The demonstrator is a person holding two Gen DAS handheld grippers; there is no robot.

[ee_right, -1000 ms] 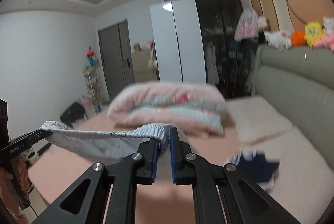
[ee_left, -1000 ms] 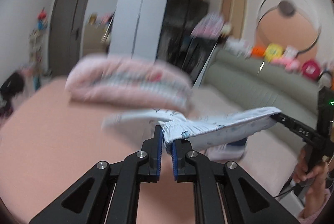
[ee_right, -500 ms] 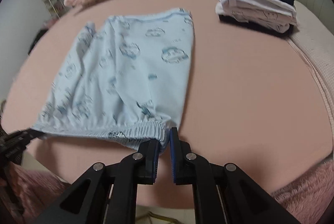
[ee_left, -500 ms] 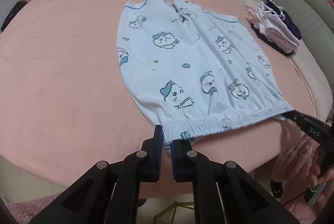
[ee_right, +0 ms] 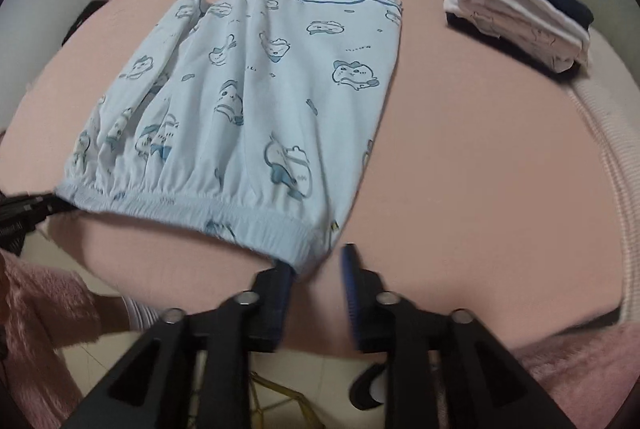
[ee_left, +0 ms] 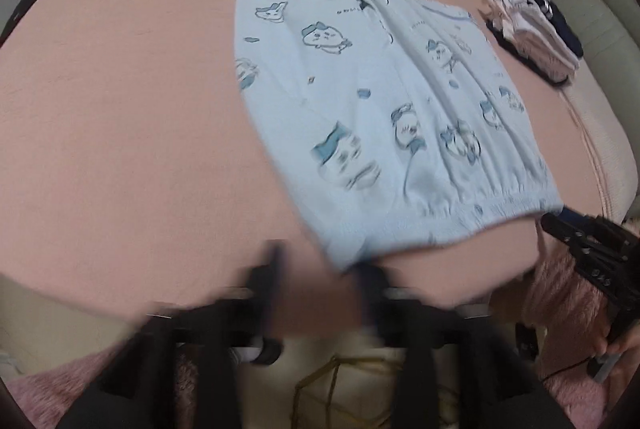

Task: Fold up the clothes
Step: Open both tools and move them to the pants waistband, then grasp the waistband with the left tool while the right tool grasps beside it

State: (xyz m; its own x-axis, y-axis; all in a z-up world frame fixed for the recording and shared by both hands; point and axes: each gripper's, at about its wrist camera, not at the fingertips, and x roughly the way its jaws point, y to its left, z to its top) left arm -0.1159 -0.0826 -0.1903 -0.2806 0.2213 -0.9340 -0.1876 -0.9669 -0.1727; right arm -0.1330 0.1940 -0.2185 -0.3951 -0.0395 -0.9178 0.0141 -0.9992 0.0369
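On the pink bed (ee_right: 480, 133) the blue shorts (ee_right: 256, 101) lie spread flat, waistband at the near edge, with a stack (ee_right: 520, 13) of folded clothes well apart at the far right. Both grippers stand with jaws apart and hold nothing: the right gripper (ee_right: 316, 269) just beside its waistband corner, the left gripper (ee_left: 320, 269) blurred at the other. I judge the shorts laid out for folding; the next move needs a new grip to bring one half over the other.
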